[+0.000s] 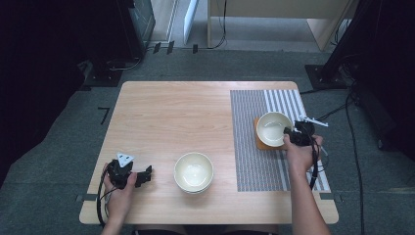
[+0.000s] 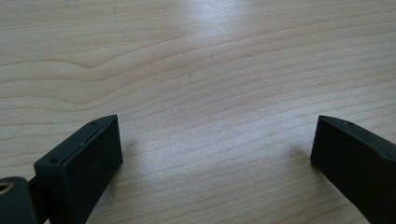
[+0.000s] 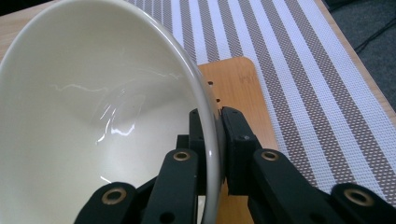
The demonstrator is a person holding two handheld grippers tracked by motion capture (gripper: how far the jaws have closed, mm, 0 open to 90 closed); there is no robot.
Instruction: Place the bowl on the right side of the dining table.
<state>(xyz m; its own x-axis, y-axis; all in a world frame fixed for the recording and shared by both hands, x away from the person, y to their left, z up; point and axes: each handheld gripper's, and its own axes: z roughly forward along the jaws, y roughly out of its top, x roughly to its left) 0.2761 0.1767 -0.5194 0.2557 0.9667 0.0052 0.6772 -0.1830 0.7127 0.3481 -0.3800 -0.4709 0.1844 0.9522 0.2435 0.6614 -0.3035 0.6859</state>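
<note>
A cream bowl [image 1: 272,128] sits over an orange wooden coaster [image 1: 260,142] on the striped placemat [image 1: 254,161]. My right gripper [image 1: 289,133] is shut on the bowl's right rim; the right gripper view shows the rim [image 3: 205,107] pinched between the two black jaws, with the coaster [image 3: 238,93] just beyond. A stack of cream bowls [image 1: 194,172] stands near the table's front middle. My left gripper [image 1: 145,175] rests low over bare wood at the front left, its jaws wide open with nothing between them [image 2: 215,154].
The light wooden table [image 1: 166,117] is bare across its left and back. The placemat runs along the right side, close to the table's right edge. Dark stands and cables [image 1: 342,58] are on the floor beyond the table.
</note>
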